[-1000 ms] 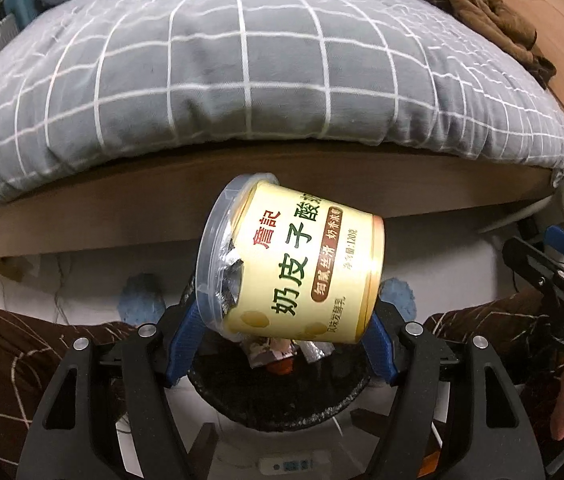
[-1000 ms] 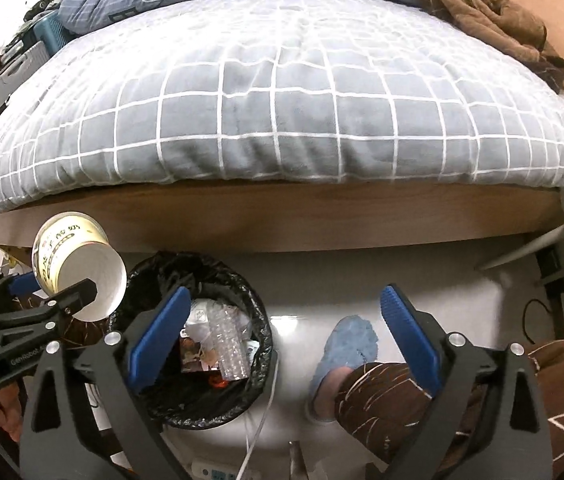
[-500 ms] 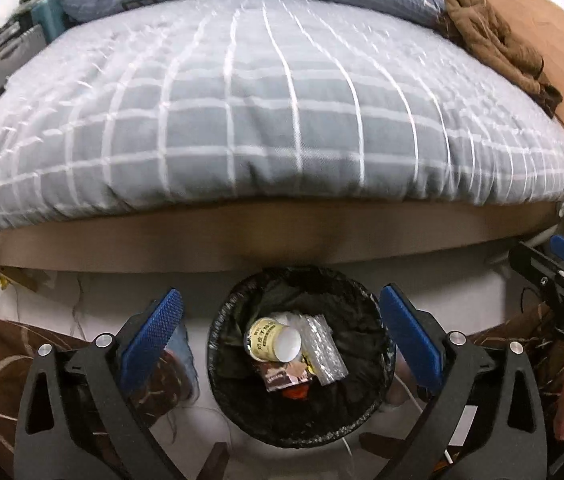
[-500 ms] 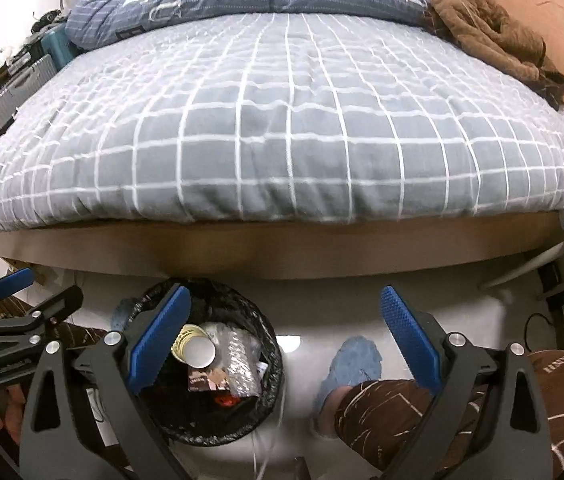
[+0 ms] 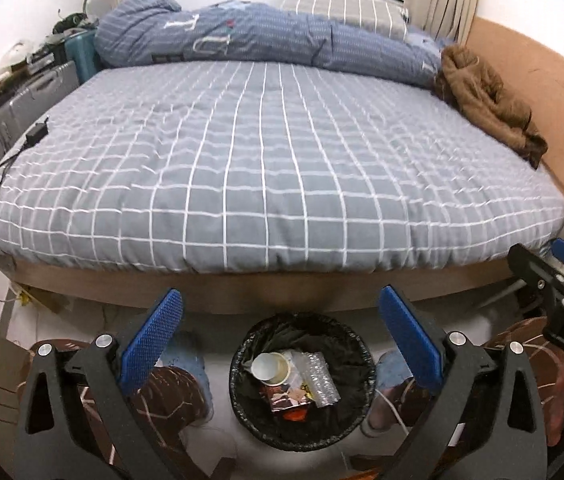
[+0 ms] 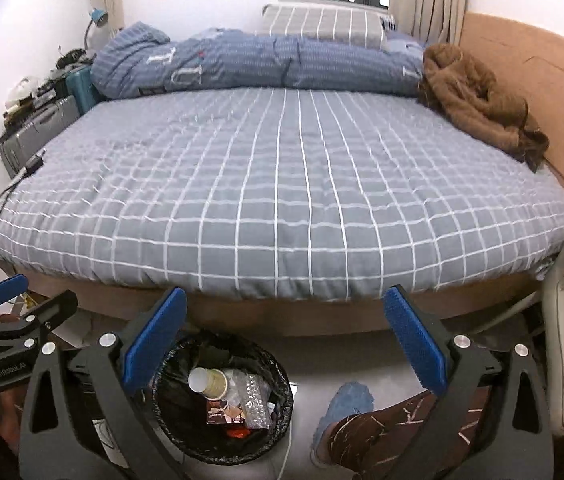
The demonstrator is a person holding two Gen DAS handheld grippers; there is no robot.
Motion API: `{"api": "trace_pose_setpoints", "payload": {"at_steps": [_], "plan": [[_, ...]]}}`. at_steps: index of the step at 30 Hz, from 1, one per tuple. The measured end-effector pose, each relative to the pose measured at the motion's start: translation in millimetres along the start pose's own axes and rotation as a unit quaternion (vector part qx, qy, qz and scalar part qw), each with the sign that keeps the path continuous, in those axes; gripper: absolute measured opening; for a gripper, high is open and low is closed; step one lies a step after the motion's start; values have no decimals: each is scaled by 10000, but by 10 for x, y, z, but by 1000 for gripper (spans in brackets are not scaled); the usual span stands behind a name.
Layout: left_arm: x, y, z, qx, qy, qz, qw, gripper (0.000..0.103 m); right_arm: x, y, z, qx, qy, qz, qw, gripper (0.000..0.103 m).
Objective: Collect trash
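Note:
A round bin lined with a black bag [image 5: 242, 396] [image 6: 282, 412] stands on the floor at the foot of the bed. Inside it lies a pale yellow yoghurt cup [image 5: 270, 369] [image 6: 209, 382] on its side, beside clear plastic wrap [image 5: 321, 378] and a dark wrapper. My left gripper [image 5: 280, 316] hangs open above the bin with nothing between its blue pads. My right gripper [image 6: 285, 312] is open too and empty, off to the right of the bin. Each gripper shows at the edge of the other's view.
A bed with a grey checked cover [image 5: 266, 168] fills the room ahead, with a blue duvet [image 5: 242, 36] and a brown garment [image 5: 485, 100] at its far end. Suitcases [image 5: 38, 92] stand at the left. The person's legs and blue slippers [image 6: 345, 404] flank the bin.
The left gripper opened and the yoghurt cup dropped from it into the bin. Both grippers then rose and tilted up, so the whole bed came into view.

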State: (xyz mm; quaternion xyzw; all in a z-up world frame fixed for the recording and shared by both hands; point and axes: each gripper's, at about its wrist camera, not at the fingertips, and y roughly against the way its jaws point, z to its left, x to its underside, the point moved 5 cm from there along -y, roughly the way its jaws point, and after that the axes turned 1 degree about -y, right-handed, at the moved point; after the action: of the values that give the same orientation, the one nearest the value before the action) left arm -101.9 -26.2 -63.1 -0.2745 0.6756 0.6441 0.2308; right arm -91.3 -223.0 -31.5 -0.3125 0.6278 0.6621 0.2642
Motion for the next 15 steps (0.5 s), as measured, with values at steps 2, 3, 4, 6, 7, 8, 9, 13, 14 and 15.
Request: {"api": "trace_pose_setpoints", "payload": {"at_steps": [2, 3, 4, 6, 7, 8, 9, 13, 14, 15], "plan": [[-19, 178, 3, -41, 0, -54, 10000, 97, -21, 137, 7, 18, -15, -57, 10000, 95], [-27, 251, -4, -60, -27, -95, 9999, 97, -30, 205, 1, 4, -48, -65, 10000, 95], [-37, 313, 0, -67, -33, -129, 9999, 97, -30, 259, 7, -26, -74, -78, 9999, 95], [-51, 443, -9, -72, -44, -178, 9998, 97, -30, 368, 6, -1, -66, -122, 9999, 95], [-52, 482, -17, -56, -48, -191, 9998, 97, -26, 411, 17, 18, -53, -145, 9999, 95], [-52, 539, -17, -59, -42, -222, 9997, 97, -23, 453, 24, 24, -41, -162, 9999, 95], [-44, 571, -14, -58, -40, -235, 9997, 97, -20, 477, 27, 18, -40, -163, 9999, 95], [-41, 660, -23, -24, -70, -288, 9996, 97, -8, 542, 32, 22, -43, -145, 9999, 95], [-43, 670, -22, -18, -71, -298, 9995, 97, -8, 547, 31, 30, -43, -146, 9999, 95], [-49, 674, -21, 1, -66, -307, 9995, 97, -3, 545, 25, 36, -47, -144, 9999, 95]]}}
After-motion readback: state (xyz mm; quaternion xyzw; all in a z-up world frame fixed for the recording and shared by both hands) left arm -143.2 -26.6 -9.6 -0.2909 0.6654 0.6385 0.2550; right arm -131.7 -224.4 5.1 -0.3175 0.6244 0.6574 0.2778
